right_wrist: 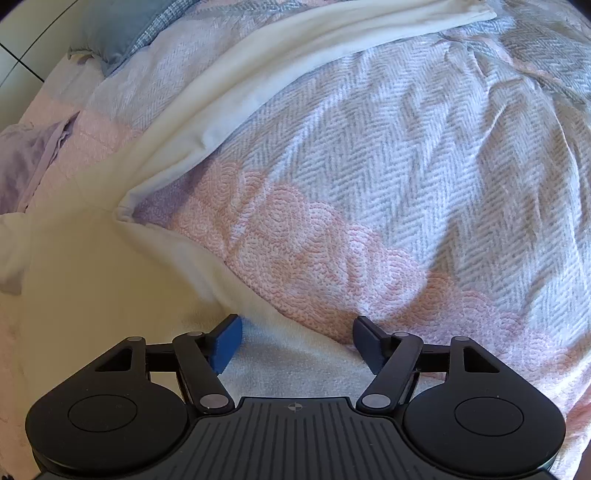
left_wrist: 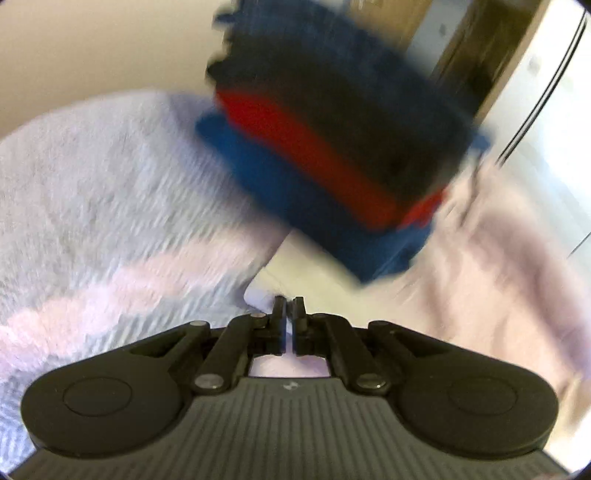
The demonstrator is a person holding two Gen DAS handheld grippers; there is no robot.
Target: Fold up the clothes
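Note:
A cream garment (right_wrist: 92,277) lies flat on the bed, and a long folded part of it (right_wrist: 277,74) runs up toward the far right. My right gripper (right_wrist: 297,332) hangs just above the garment's near edge, open wide, with nothing between its blue pads (right_wrist: 227,343). The left wrist view is blurred. There my left gripper (left_wrist: 289,304) is shut, and a pale edge of the cream garment (left_wrist: 321,273) seems pinched at its tips. Just beyond it stands a stack of folded clothes (left_wrist: 332,158) in blue, red and dark layers.
A pink and grey herringbone bedspread (right_wrist: 369,166) covers the bed. A lavender garment (right_wrist: 22,166) lies crumpled at the left edge, near a blue-grey pillow (right_wrist: 110,29). Tiled floor (right_wrist: 14,62) shows beyond the bed. A wooden door frame (left_wrist: 461,55) stands behind the stack.

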